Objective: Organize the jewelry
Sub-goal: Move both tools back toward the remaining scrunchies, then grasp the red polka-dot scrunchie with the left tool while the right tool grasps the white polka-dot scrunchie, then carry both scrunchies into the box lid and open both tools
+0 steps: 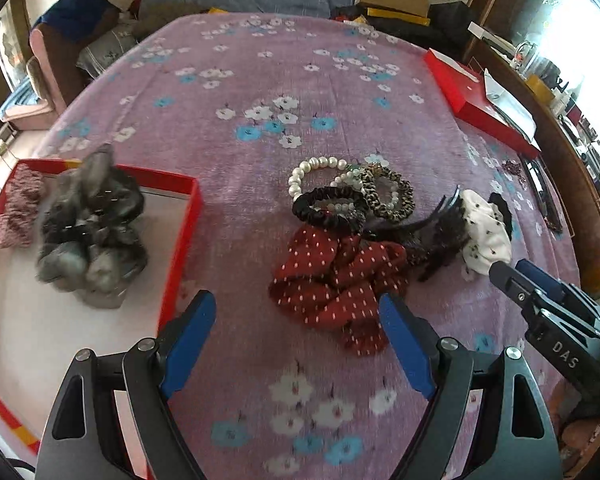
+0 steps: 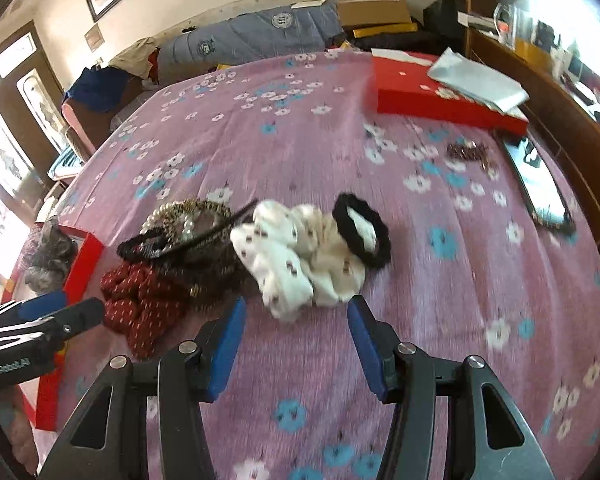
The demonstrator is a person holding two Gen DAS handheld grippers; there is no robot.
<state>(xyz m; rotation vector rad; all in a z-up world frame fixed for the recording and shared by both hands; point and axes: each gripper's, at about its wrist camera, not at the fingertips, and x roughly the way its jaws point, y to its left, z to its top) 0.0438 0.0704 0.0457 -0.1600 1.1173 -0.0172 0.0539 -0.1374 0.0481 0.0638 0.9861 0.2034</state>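
Scrunchies and bracelets lie heaped on the purple flowered bedspread (image 1: 260,80), and the coming pick turns on which claw faces which piece. In the right wrist view the white scrunchie (image 2: 296,256) sits at frame centre, straight ahead of the right gripper (image 2: 298,340), just past its blue fingertips and roughly centred between them. Its puffy mass runs from lower left to upper right, with a black hair tie (image 2: 364,228) touching its upper right edge. The right claw stands wide and holds nothing.

In the left wrist view the left gripper (image 1: 296,340) is also spread wide and empty. The red dotted scrunchie (image 1: 336,284) lies just ahead of it and toward its right finger, at lower centre of the frame. Above that, at centre, a pearl bracelet (image 1: 316,172), a black scrunchie (image 1: 328,208) and a leopard-print tie (image 1: 388,192) overlap one another.

The red box (image 1: 180,232) fills the lower left of the left view. Inside it rest a grey scrunchie (image 1: 92,224) and, at the far left edge, a pink patterned one (image 1: 20,208). So the box lies on the left gripper's side, while the white scrunchie is clearly nearer the right gripper, whose tips show at the right edge of the left view.

My reading is that the right claw is lined up for the white scrunchie, which looks soft and bulky, so a wide bite over its middle should gather it.
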